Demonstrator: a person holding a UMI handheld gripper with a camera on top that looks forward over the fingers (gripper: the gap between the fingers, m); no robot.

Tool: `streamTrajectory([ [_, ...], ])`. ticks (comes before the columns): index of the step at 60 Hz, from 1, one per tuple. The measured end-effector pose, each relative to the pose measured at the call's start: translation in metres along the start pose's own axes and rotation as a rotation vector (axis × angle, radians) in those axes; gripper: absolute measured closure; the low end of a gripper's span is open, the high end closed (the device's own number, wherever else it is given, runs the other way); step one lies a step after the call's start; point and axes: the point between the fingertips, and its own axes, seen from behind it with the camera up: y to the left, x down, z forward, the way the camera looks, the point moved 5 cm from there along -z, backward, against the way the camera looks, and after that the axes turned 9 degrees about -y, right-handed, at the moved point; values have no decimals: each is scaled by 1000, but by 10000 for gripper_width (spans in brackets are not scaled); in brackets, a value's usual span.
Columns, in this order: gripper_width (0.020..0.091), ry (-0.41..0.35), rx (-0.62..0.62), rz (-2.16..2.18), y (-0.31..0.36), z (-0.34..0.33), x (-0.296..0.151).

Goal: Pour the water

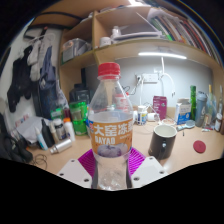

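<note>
While it is clamped between the pink pads of the gripper (110,165), a clear water bottle (109,125) with red cap and yellow label is held upright. A dark mug (163,141) is seen just beside it on the cluttered desk (205,160).

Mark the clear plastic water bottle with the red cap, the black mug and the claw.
clear plastic water bottle with red cap (109,125), gripper view, on its label
black mug (163,141), gripper view, on its side wall
claw (110,172), gripper view, midway between fingertips, gripping the bottle
</note>
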Motion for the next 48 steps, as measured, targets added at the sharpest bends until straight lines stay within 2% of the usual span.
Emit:
streamTrajectory([
  [6,715,9,-46,307,2,16,-35],
  [20,716,180,-83,1248,8,53,-71],
  [27,718,249,-161,1800,13,67,-91],
  [32,718,254,-130,1912,10,67,-103],
  [34,718,239,-141,1926,7,78,-93],
  [48,717,178,-155,2164,-4,82,-117],
])
